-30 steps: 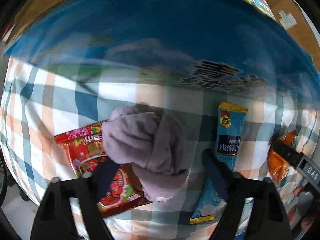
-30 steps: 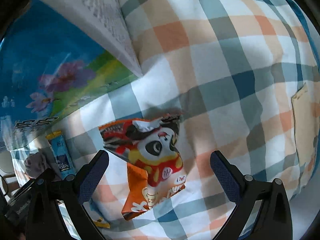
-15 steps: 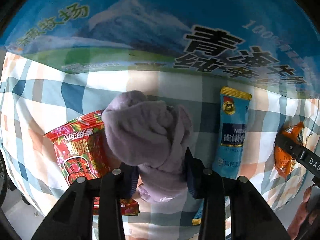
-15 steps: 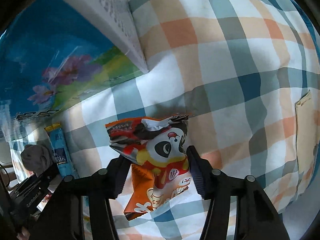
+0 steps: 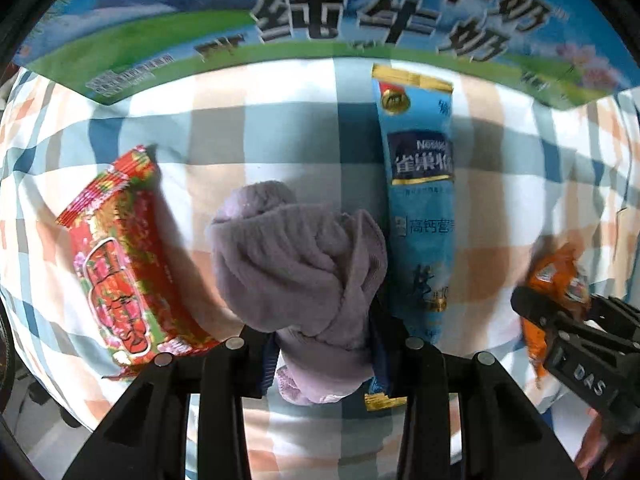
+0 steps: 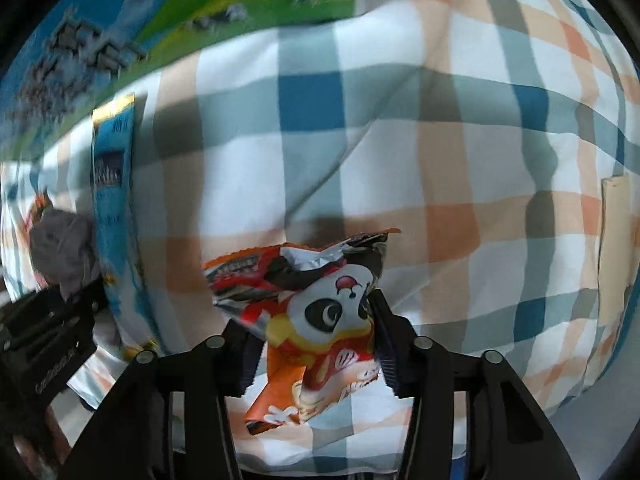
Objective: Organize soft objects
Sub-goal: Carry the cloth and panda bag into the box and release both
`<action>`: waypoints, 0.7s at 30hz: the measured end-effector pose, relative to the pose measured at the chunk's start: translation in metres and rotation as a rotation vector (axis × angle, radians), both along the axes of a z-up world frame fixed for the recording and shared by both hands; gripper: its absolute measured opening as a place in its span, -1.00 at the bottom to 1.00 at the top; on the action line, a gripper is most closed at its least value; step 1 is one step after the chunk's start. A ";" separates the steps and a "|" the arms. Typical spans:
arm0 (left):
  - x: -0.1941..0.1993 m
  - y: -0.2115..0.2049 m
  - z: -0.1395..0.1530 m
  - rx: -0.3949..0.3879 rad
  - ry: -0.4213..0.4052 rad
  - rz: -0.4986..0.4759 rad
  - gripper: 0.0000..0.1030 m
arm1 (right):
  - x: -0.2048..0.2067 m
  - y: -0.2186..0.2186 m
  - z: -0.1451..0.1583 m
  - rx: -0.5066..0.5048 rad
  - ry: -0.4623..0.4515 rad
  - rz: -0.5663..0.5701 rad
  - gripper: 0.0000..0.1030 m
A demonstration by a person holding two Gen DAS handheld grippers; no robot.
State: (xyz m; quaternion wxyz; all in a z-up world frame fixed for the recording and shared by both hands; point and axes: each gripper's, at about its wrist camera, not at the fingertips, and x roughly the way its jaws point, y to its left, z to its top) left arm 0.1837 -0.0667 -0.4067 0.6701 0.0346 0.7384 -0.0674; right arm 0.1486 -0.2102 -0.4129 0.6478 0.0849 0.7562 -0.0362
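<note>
A purple sock (image 5: pixel 304 276) is being gripped by the left gripper (image 5: pixel 322 354); a panda snack bag (image 6: pixel 316 320) is being gripped by the right gripper's (image 6: pixel 316 354) fingers, above the checked cloth (image 6: pixel 420 152).

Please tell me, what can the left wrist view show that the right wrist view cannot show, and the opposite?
Only the left wrist view shows the red snack packet whole and the left gripper shut on the purple cloth. Only the right wrist view shows the panda face on the orange snack bag in the right gripper, and a beige strip at the right edge. Both show the blue sachet, the milk carton and the checked cloth.
</note>
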 end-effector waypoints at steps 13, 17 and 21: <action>-0.004 -0.023 0.022 0.000 -0.036 -0.008 -0.33 | -0.003 0.011 0.005 -0.010 -0.008 0.016 -0.10; -0.012 -0.021 0.067 -0.035 -0.089 -0.033 -0.33 | -0.004 0.016 0.039 0.021 -0.036 0.014 -0.13; -0.014 -0.016 0.117 -0.082 -0.156 -0.049 -0.33 | -0.001 0.023 0.094 0.050 -0.123 0.024 -0.14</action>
